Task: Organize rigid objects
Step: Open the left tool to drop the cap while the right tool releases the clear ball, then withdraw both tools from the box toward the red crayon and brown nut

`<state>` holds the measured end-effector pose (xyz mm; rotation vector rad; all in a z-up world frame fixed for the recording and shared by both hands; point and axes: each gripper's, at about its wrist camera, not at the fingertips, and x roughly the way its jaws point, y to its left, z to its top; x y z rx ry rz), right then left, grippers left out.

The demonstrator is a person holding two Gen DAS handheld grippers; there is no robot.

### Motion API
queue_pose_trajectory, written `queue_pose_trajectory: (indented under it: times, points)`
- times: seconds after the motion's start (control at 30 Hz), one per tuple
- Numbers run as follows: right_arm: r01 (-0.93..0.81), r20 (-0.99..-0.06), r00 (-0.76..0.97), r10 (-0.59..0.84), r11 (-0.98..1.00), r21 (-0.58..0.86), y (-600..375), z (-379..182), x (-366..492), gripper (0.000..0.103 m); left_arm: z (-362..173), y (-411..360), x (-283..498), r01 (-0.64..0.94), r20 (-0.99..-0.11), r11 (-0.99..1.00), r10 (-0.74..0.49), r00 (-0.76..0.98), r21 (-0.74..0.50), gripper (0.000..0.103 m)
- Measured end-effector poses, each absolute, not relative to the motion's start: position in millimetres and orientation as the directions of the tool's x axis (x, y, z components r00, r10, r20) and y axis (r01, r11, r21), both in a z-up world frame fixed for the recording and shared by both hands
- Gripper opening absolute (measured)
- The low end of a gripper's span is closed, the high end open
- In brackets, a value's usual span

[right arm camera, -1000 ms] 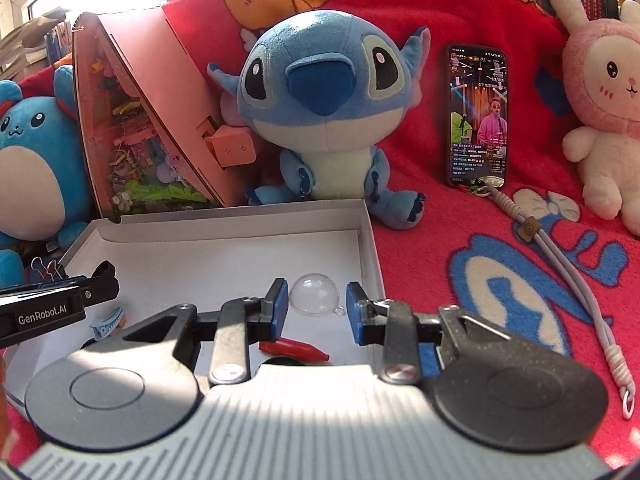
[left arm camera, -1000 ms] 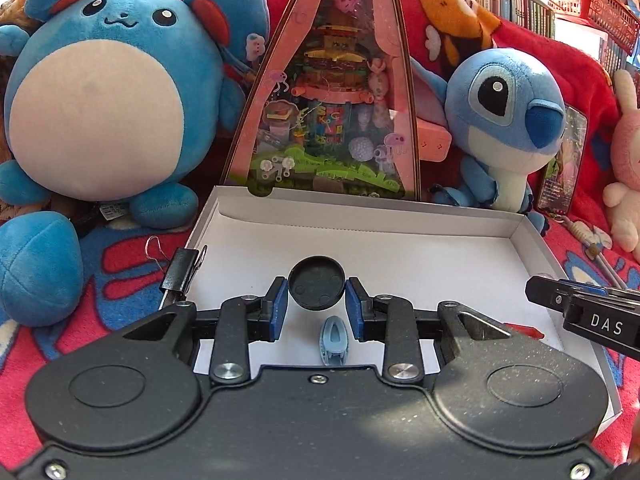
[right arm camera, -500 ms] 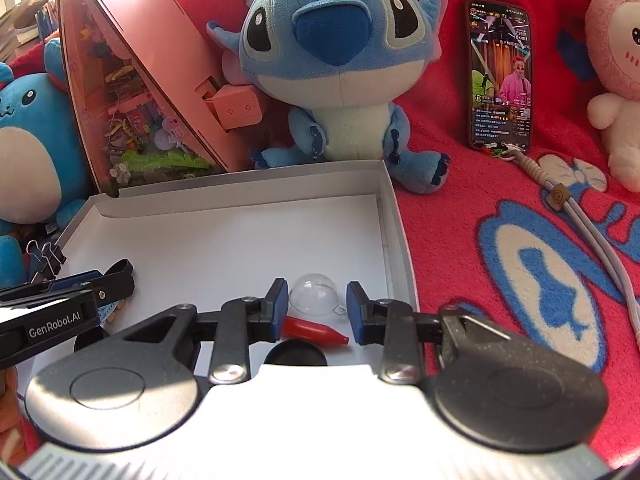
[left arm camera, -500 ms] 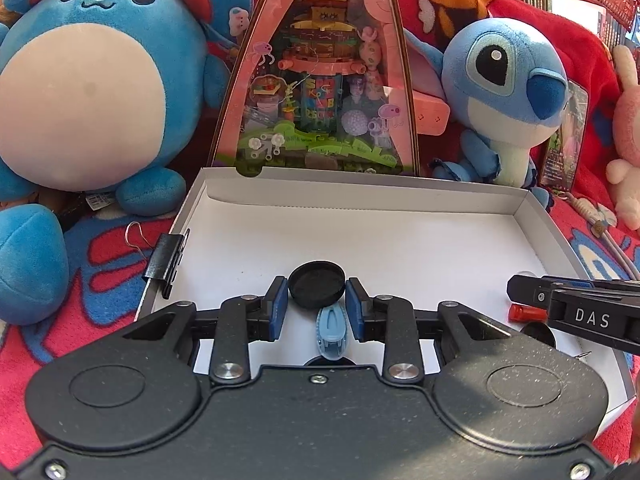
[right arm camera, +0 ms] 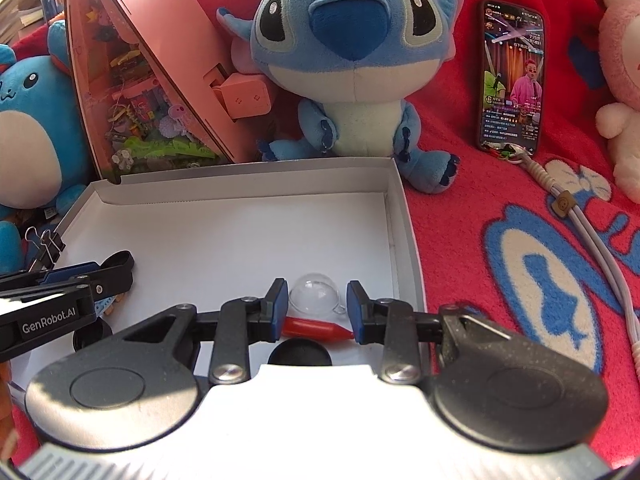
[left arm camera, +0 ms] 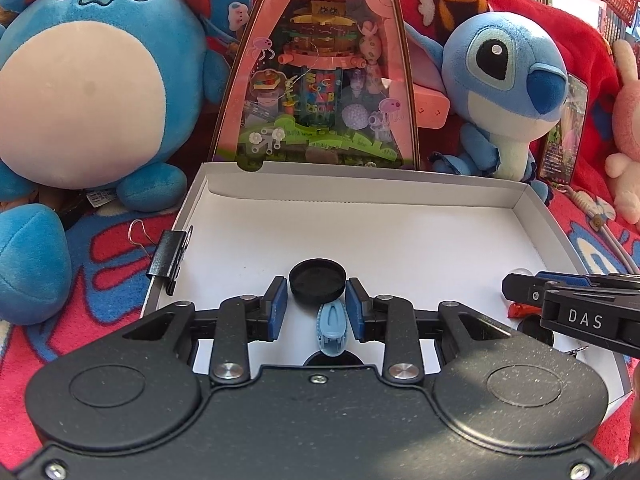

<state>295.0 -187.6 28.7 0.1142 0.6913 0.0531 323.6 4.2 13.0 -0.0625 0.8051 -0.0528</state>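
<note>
A shallow white box [left arm camera: 360, 188] lies on the red blanket. My left gripper [left arm camera: 317, 307] hovers over its near left part, shut on a black round cap [left arm camera: 317, 283] at the pad tips. Under it lie a light-blue hair clip [left arm camera: 331, 328] and a black disc [left arm camera: 330, 358]. My right gripper [right arm camera: 317, 307] is over the near right corner [right arm camera: 400, 248], shut on a clear plastic dome [right arm camera: 315, 294]. A red pointed piece [right arm camera: 316, 327] and another black disc [right arm camera: 299, 354] rest on the box floor below it. Each gripper shows in the other's view, left gripper [right arm camera: 120, 268] and right gripper [left arm camera: 516, 286].
A black binder clip [left arm camera: 170, 254] sits on the box's left wall. Behind the box stand a round blue plush [left arm camera: 88, 80], a pink triangular toy case [left arm camera: 320, 80] and a blue big-eared plush [right arm camera: 352, 64]. A phone [right arm camera: 512, 80] and a cord [right arm camera: 592, 240] lie to the right.
The right gripper has tipped down slightly over the box, so the red piece and black disc sit higher in its view. The left gripper has barely shifted. Both grips are unchanged.
</note>
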Motion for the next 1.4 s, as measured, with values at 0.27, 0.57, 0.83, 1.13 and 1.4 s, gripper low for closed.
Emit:
queue_pose_trajectory:
  times: [0.27, 0.57, 0.83, 1.13, 1.4]
  points:
    - [-0.020, -0.644, 0.760, 0.091, 0.993, 0.116, -186, 29, 293, 0.037, 15, 1, 320, 0.046, -0.728, 0.996, -0.088, 0.680, -0.077, 0.038]
    - [-0.003, -0.588, 0.800, 0.121, 0.980, 0.197, -198, 38, 279, 0.056, 39, 7, 299, 0.052, -0.691, 0.994, -0.102, 0.716, -0.092, 0.050]
    - [-0.088, -0.514, 0.840, 0.175, 0.978, 0.190, -200, 55, 238, 0.068, 62, 12, 246, 0.140, -0.646, 0.987, -0.160, 0.746, -0.083, 0.058]
    - [-0.209, -0.451, 0.865, 0.222, 0.975, 0.078, -191, 56, 161, 0.077, 60, 22, 167, 0.200, -0.642, 0.973, -0.227, 0.732, -0.115, 0.059]
    - [-0.261, -0.420, 0.869, 0.261, 0.964, 0.060, -186, 25, 84, 0.082, 41, 25, 105, 0.229, -0.675, 0.962, -0.268, 0.687, -0.149, 0.060]
